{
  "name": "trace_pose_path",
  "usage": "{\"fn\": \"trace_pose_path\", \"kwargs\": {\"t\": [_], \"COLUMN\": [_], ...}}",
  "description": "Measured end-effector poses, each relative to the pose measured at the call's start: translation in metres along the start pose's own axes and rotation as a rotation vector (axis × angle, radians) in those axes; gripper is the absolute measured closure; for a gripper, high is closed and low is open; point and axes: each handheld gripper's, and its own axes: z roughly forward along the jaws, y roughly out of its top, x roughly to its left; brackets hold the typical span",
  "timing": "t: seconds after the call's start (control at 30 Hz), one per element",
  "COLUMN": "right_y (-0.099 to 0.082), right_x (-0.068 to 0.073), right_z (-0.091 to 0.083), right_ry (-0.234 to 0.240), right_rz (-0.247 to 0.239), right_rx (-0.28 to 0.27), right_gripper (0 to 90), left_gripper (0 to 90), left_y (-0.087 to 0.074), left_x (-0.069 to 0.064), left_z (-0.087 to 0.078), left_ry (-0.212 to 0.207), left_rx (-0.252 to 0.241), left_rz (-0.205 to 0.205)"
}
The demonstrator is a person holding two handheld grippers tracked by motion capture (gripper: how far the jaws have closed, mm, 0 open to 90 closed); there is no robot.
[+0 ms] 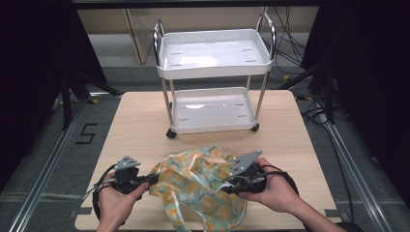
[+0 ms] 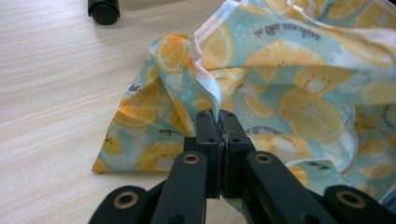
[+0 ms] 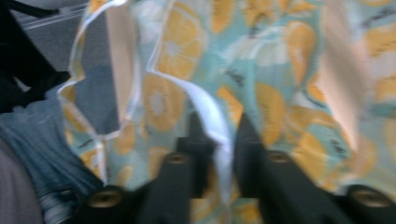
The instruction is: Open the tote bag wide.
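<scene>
Your left gripper (image 2: 218, 122) pinches the cloth's (image 1: 203, 186) hem at the table's (image 1: 135, 116) near edge. Your right gripper (image 3: 219, 135) has the white hem between its jaws; seat it firmly, then lift both evenly.

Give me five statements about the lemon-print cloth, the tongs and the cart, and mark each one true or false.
1. The lemon-print cloth lies on the wooden table in front of the cart. True.
2. The left tongs are clamped on a white-trimmed edge of the cloth. True.
3. The white cart has the cloth draped over its top shelf. False: both shelves are bare, and the cloth is on the table.
4. The right tongs have a white-edged fold of the cloth between them. True.
5. The cloth is plain blue. False: it is teal with orange and yellow citrus slices.
</scene>
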Motion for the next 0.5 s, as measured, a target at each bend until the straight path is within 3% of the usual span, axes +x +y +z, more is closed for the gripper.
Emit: {"fn": "trace_pose_path", "kwargs": {"t": [0.03,0.1,0.13,0.27,0.3,0.33,0.37,0.43,0.5], "right_y": [0.001,0.004,0.005,0.015,0.017,0.02,0.022,0.028,0.031], "right_x": [-0.002,-0.01,-0.013,-0.027,-0.029,-0.032,-0.035,-0.039,-0.042], "right_z": [-0.002,-0.007,-0.011,-0.022,-0.023,-0.024,-0.026,-0.027,-0.025], "right_ry": [-0.016,-0.04,-0.046,-0.093,-0.09,-0.101,-0.096,-0.1,-0.11], "right_rz": [0.022,0.026,0.043,0.071,0.074,0.088,0.084,0.09,0.095], "right_rx": [0.003,-0.021,-0.036,-0.062,-0.063,-0.076,-0.068,-0.072,-0.081], "right_gripper": [86.0,89.4,89.4,89.6,89.6,89.6,89.6,89.4,89.4], "left_gripper": [87.4,84.1,79.9,53.2,48.2,42.7,41.1,38.1,36.6], "left_y": [0.0,0.001,0.002,0.013,0.018,0.021,0.028,0.037,0.049], "left_x": [-0.001,-0.002,-0.004,-0.013,-0.017,-0.021,-0.026,-0.037,-0.051], "left_z": [0.001,0.0,0.0,-0.004,-0.007,-0.009,-0.013,-0.015,-0.015], "left_ry": [-0.001,0.0,-0.003,-0.001,0.0,0.002,-0.007,-0.019,-0.032], "left_rx": [-0.008,0.009,-0.014,-0.085,-0.107,-0.129,-0.133,-0.163,-0.175], "left_rz": [-0.008,0.041,0.048,0.122,0.173,0.192,0.244,0.307,0.445]}}
